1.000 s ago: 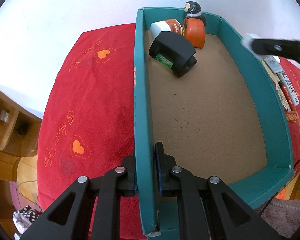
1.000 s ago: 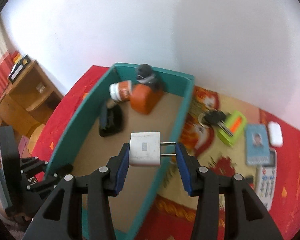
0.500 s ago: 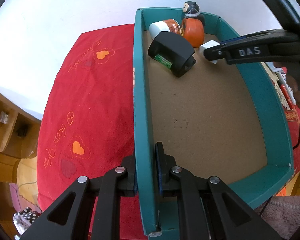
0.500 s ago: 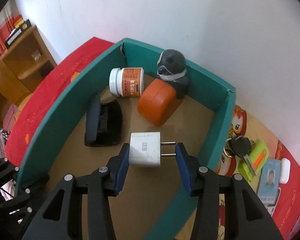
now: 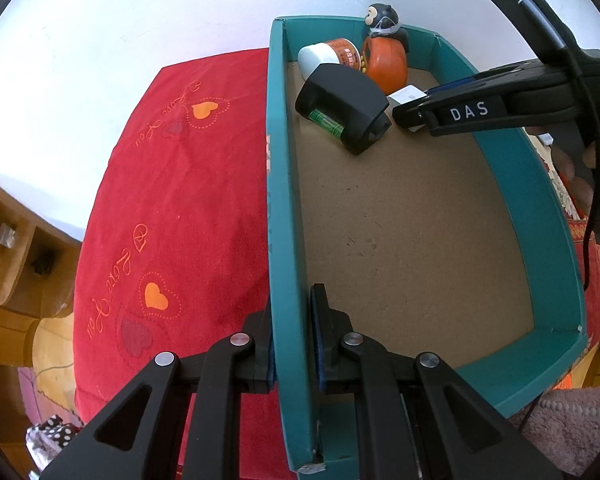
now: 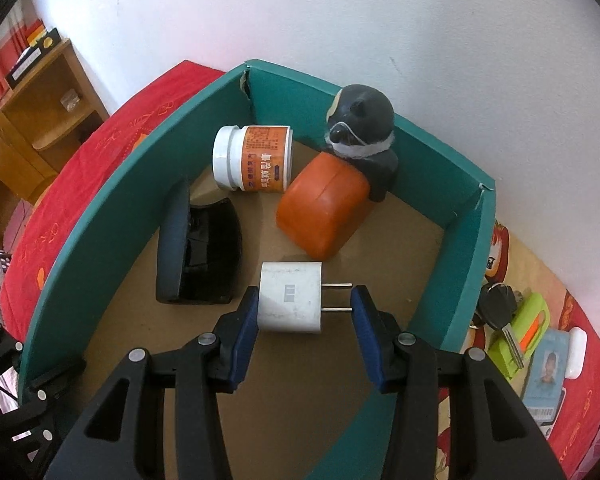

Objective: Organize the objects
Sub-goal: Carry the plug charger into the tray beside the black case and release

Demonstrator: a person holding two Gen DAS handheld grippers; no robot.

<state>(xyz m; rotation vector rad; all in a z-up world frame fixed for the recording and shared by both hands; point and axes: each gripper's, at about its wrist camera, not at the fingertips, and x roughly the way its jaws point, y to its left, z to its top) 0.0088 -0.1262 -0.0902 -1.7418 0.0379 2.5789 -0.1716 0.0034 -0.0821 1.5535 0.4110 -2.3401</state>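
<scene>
A teal box (image 5: pixel 540 216) (image 6: pixel 100 216) with a brown floor lies on a red cloth. My left gripper (image 5: pixel 292 336) is shut on the box's left wall, one finger outside and one inside. My right gripper (image 6: pixel 304 304) (image 5: pixel 414 114) is shut on a white plug adapter (image 6: pixel 290 302) (image 5: pixel 406 96), body against the left pad, prongs against the right. It hangs low inside the box, just in front of an orange case (image 6: pixel 324 208) (image 5: pixel 384 62) and right of a black device (image 6: pixel 198 252) (image 5: pixel 344 106).
A white-and-orange jar (image 6: pixel 254 158) lies on its side and a dark penguin figure (image 6: pixel 360 128) stands at the box's far end. Right of the box lie keys (image 6: pixel 498 306), a green case (image 6: pixel 524 332), an ID card (image 6: pixel 548 368) and a white case (image 6: pixel 576 354). A wooden shelf (image 6: pixel 32 100) stands left.
My right gripper has carried the adapter from above the box's right wall down into the box, close to the orange case and black device. The left gripper has kept still on the wall.
</scene>
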